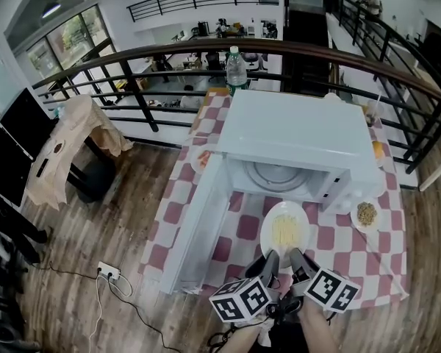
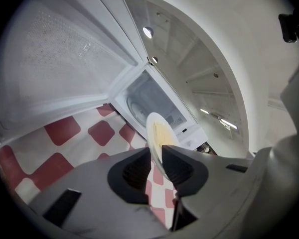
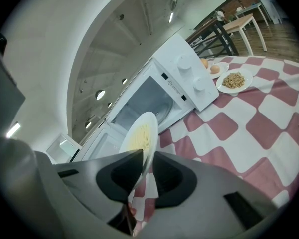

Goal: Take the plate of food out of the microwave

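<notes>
Head view: left gripper (image 1: 270,262) and right gripper (image 1: 299,259) each pinch the near rim of the plate of noodles (image 1: 285,226). The plate is outside, over the checked tablecloth (image 1: 338,245), just before the open microwave (image 1: 301,134); a water bottle (image 1: 236,68) stands behind.

Your microwave (image 1: 294,142) sits on the counter (image 1: 353,252), with its door (image 1: 195,226) open to the left. The plate of food (image 1: 284,230) is just before the opening, its near rim between your left tongs (image 1: 270,257) and right tongs (image 1: 294,256). 1 small dish (image 1: 366,214) lies to the microwave's right, and 1 bottle (image 1: 236,68) stands behind.
</notes>
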`<state>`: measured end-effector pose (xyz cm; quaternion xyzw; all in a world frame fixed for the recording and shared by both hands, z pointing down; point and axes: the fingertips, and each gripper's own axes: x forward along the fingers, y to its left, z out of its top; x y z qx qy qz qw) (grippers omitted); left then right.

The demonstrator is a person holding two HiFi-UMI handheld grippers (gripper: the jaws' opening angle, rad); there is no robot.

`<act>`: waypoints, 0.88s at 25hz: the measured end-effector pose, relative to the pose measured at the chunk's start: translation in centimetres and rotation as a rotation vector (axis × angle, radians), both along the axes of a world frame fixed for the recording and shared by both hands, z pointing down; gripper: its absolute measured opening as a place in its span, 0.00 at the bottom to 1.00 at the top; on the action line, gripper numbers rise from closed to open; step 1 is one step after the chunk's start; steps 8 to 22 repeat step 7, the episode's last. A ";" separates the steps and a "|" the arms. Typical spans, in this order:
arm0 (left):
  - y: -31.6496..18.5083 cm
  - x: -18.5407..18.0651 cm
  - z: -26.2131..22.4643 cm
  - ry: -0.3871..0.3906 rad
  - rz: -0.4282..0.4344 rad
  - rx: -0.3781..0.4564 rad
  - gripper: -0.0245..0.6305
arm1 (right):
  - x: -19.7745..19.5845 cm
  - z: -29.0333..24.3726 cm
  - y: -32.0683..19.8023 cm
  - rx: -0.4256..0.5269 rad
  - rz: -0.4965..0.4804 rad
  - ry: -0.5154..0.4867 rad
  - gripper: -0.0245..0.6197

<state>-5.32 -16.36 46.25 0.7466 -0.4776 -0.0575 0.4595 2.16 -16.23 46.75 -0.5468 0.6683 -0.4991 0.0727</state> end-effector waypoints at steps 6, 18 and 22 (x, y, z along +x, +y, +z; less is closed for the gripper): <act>-0.2 0.2 0.1 -0.008 0.001 -0.008 0.16 | 0.2 0.2 -0.2 -0.010 0.002 -0.012 0.15; -0.2 0.1 0.1 -0.008 -0.001 -0.008 0.16 | 0.1 0.2 -0.2 -0.010 0.001 -0.013 0.15; -0.2 0.1 0.1 -0.008 -0.001 -0.008 0.16 | 0.1 0.2 -0.2 -0.010 0.001 -0.013 0.15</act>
